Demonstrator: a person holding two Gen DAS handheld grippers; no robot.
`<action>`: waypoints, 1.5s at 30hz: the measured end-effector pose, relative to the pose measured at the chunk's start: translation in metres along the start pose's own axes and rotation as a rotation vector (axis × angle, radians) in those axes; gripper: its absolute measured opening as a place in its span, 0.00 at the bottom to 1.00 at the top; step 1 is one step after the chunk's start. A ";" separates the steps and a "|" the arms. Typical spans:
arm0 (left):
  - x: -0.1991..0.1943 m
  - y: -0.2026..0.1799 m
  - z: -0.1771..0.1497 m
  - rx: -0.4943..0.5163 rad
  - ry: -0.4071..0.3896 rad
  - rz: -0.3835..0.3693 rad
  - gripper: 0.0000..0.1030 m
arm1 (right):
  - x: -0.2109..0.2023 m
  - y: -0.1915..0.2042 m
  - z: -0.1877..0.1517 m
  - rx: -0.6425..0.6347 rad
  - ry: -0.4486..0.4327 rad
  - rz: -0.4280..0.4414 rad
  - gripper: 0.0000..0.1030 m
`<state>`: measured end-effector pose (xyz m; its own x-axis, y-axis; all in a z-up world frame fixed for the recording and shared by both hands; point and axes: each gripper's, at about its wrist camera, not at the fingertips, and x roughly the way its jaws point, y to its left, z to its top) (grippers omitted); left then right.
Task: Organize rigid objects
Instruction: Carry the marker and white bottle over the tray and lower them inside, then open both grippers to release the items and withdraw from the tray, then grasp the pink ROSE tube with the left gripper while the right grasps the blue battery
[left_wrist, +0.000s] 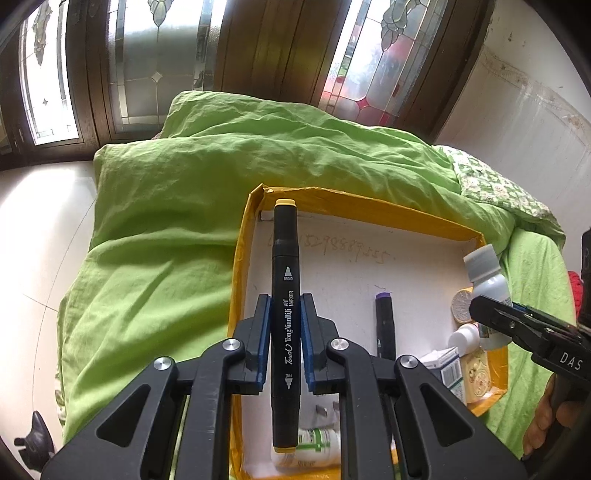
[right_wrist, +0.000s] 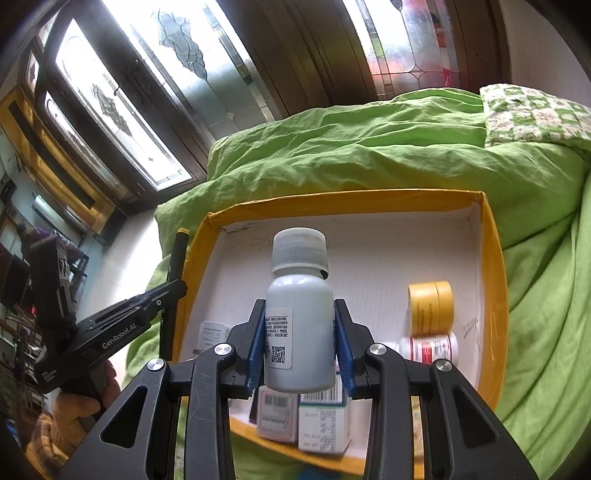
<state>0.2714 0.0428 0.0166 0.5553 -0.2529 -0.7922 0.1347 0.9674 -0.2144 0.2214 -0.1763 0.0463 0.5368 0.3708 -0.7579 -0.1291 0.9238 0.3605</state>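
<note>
The left tool (left_wrist: 284, 325) clamps a marker (left_wrist: 283, 321), its long axis pointing twelve o'clock over the box (left_wrist: 240, 258). At three o'clock, the right tool (right_wrist: 300, 347) clamps a grey bottle (right_wrist: 299, 332) upright.

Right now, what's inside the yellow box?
Inside the yellow box: a yellow tape roll, a red-labelled bottle, small cartons and a purple-capped marker. The tongs hide the rest.

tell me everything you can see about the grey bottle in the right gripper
The grey bottle is opaque, plastic-looking, with a paler ribbed screw cap and a white printed label bearing a QR code. It stands roughly upright, clamped at its body between the blue pads of the right hand-held gripper, held above the yellow-rimmed box.
</note>
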 end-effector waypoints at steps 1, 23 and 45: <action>0.004 -0.001 0.000 0.005 0.004 0.003 0.12 | 0.004 0.000 0.002 -0.009 0.007 -0.006 0.30; 0.023 -0.013 -0.015 0.088 0.004 0.089 0.18 | 0.058 -0.027 -0.001 -0.054 0.092 -0.107 0.36; -0.114 -0.027 -0.181 -0.029 -0.026 0.070 0.69 | -0.051 -0.019 -0.099 0.114 0.083 0.018 0.64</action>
<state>0.0555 0.0438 0.0094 0.5839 -0.1841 -0.7907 0.0713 0.9818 -0.1760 0.1141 -0.2029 0.0241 0.4640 0.3982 -0.7913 -0.0397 0.9017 0.4305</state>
